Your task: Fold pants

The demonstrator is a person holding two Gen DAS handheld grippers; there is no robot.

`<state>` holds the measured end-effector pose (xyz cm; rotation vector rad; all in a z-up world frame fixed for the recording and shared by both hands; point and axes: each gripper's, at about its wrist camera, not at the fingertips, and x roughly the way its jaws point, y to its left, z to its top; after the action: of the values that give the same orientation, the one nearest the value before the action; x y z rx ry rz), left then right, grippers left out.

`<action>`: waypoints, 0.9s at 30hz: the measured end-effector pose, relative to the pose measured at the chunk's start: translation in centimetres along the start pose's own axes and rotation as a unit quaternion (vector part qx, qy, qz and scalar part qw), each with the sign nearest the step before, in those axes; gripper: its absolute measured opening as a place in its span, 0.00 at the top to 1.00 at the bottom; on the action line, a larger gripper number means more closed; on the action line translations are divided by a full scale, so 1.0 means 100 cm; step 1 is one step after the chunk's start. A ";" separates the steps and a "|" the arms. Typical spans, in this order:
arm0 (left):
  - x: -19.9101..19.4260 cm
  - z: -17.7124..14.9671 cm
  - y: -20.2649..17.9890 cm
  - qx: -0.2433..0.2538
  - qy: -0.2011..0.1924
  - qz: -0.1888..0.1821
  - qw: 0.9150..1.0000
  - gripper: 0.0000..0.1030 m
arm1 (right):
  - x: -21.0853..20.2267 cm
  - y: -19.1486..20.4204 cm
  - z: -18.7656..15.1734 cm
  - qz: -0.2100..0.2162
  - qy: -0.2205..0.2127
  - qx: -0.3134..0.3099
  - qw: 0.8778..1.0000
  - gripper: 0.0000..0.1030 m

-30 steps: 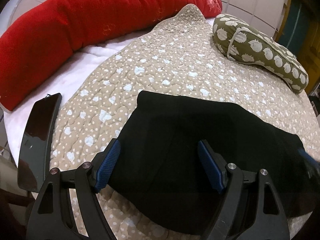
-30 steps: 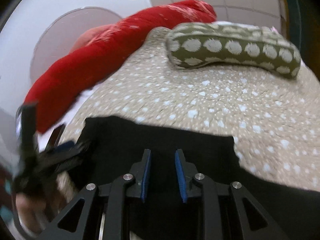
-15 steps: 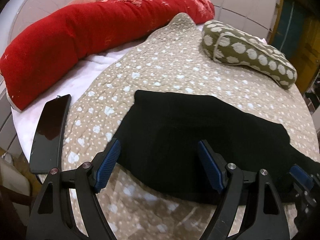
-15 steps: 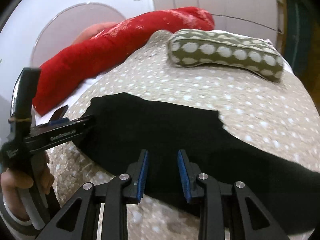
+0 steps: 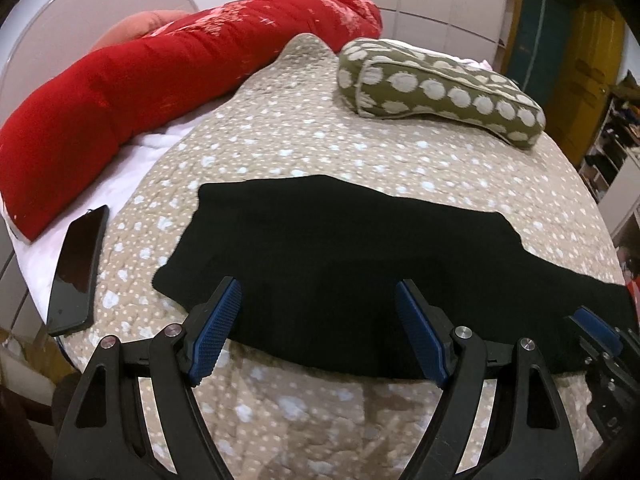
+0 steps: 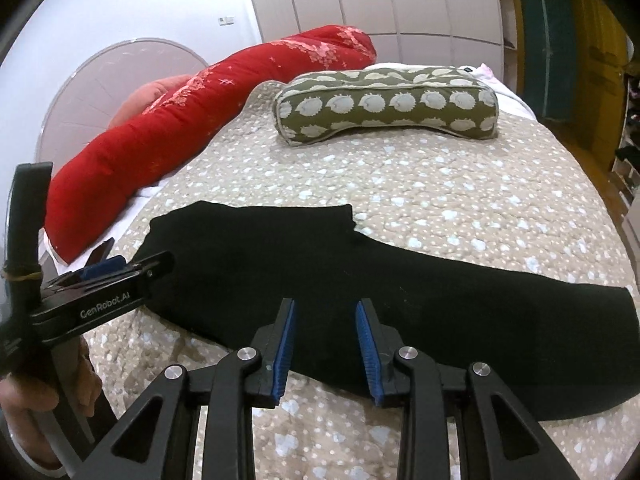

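- Now black pants point(image 5: 340, 264) lie flat on the dotted quilt point(image 5: 304, 148), legs trailing toward three o'clock.
- Left gripper point(image 5: 318, 332) gapes wide, empty; right gripper point(image 6: 326, 354) is narrowly parted, empty.
- Best pinch both near-edge layers evenly, fold toward twelve o'clock.

Matt black knit pants point(image 5: 340, 256) on quilted cloth bedspread point(image 5: 304, 140); glossy phone point(image 5: 76, 268); ribbed blue tool pads point(image 6: 285, 348).

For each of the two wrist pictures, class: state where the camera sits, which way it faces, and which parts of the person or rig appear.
Left wrist: on the left gripper, facing across the bed over the black fabric pants; own open fingers show, plus the right gripper's tip.
Right wrist: on the right gripper, facing likewise; own open fingers, the left gripper and the person's left hand show.
Shared: pants, long red bolster, green spotted pillow, beige dotted quilt.
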<state>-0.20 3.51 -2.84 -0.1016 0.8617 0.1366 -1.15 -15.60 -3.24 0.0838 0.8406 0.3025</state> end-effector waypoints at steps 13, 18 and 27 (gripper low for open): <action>0.006 -0.009 -0.016 0.013 0.013 -0.023 1.000 0.22 | 0.007 -0.012 -0.004 -0.040 0.007 0.010 0.999 0.70; 0.009 -0.009 -0.017 0.014 0.020 -0.023 0.999 0.22 | 0.010 -0.011 -0.003 -0.037 0.009 0.009 0.999 0.69; 0.012 -0.010 -0.019 0.014 0.025 -0.024 0.999 0.22 | 0.014 -0.013 -0.002 -0.043 0.016 0.007 0.999 0.64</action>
<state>0.17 1.59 -4.35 -0.1006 0.9110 0.0768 -0.12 -16.39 -4.64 0.0566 0.8756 0.2183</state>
